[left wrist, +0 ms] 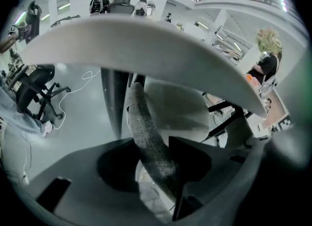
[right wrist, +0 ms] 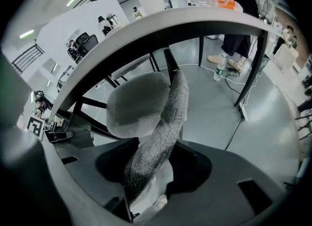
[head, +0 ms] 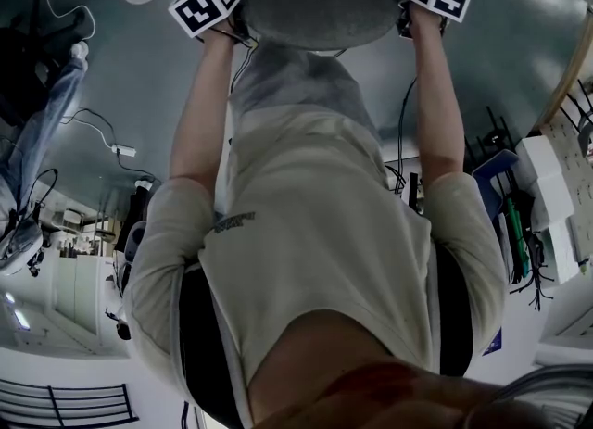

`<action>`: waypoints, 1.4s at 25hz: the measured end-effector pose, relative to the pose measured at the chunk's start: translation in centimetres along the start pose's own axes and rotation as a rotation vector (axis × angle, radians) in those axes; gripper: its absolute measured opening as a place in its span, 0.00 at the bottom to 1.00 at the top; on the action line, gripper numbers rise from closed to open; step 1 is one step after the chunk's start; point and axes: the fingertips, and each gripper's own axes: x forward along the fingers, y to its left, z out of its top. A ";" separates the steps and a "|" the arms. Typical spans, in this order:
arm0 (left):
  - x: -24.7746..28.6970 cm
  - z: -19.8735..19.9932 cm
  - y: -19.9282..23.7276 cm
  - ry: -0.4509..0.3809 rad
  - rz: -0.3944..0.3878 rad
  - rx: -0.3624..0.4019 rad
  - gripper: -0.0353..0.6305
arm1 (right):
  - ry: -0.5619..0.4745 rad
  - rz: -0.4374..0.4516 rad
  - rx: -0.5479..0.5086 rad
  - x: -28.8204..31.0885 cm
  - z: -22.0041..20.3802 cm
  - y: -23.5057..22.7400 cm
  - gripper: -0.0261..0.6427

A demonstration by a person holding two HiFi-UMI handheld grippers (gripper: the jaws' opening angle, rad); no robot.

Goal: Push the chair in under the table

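Your left gripper [left wrist: 150, 139] is part-closed and clamped on the chair's [head: 315, 6] backrest [left wrist: 148, 137], the grey fabric edge caught between its jaws. Your right gripper [right wrist: 157, 139] grips the same backrest in like manner, toward its other end. Both point steeply down.

The chair stands on the grey floor [right wrist: 214, 108], facing the bench [left wrist: 146, 44]. Its seat [left wrist: 175, 108] lies under the bench top. The backrest stands just outside the curved rim.

Your left arm [head: 199, 112] and right arm [head: 435, 112] reach forward, one to each end of the backrest. A dark bench leg [right wrist: 251, 64] stands beyond the seat, and a cable [right wrist: 234, 132] trails across the floor near it.
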 end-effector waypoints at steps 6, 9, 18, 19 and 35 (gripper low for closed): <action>0.4 1.0 -0.1 -0.004 -0.001 -0.011 0.33 | 0.002 0.001 -0.007 0.4 1.3 0.1 0.33; 0.3 1.3 -0.1 -0.013 -0.002 -0.019 0.33 | 0.004 0.002 -0.005 0.5 1.6 0.2 0.33; 0.4 1.3 -0.1 -0.023 -0.017 -0.038 0.34 | 0.026 0.016 -0.007 0.8 1.4 0.3 0.37; 0.4 1.2 -0.2 -0.023 -0.024 -0.040 0.35 | 0.029 0.021 -0.008 0.8 1.4 0.2 0.38; -2.2 0.4 -0.8 0.029 -0.026 0.020 0.39 | 0.066 -0.056 -0.061 -1.4 1.0 0.4 0.45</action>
